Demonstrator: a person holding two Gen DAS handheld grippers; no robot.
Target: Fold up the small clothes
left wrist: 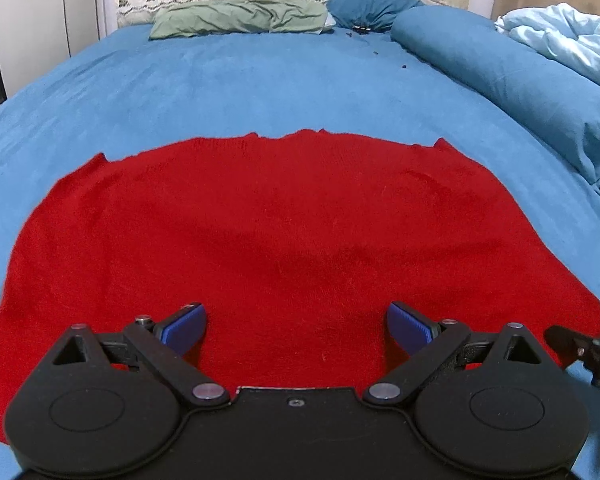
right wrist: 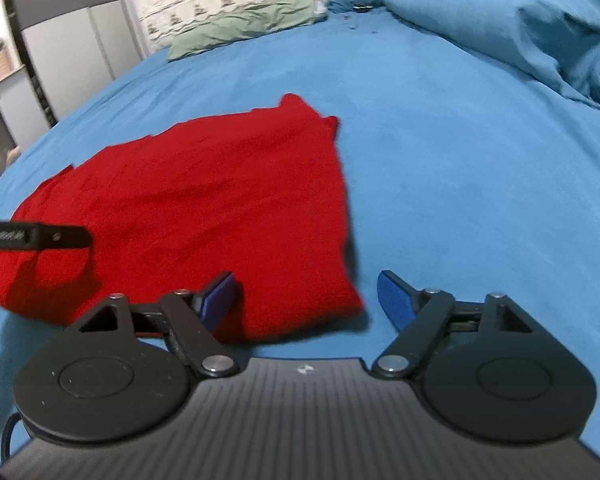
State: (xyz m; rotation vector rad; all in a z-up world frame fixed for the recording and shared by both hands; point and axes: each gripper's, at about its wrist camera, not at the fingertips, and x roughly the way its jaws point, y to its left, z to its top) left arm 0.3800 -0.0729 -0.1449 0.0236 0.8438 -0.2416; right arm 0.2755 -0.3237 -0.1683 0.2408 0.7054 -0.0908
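A wide bed (left wrist: 300, 80) covered in a blue sheet fills both views. Pillows are stacked at its far end and a rumpled blue duvet (left wrist: 512, 76) is pushed along its right side, probably to leave the middle free as a soft folding surface.

On the near part of the bed lies a red knitted garment (left wrist: 284, 220), spread flat and smooth with its lower edge closest to the cameras. Flat like this, its edges and corners are easy to reach for a fold. No fold looks to have been made yet.

The left claw (left wrist: 298, 326) hovers low over the garment's near edge, close to the middle, with its blue-padded jaws wide apart and holding nothing. The right claw (right wrist: 306, 294) is also spread apart and empty. It straddles the garment's near right corner, one finger over red cloth and the other over bare sheet. This placement suggests a pinch on that corner comes next.
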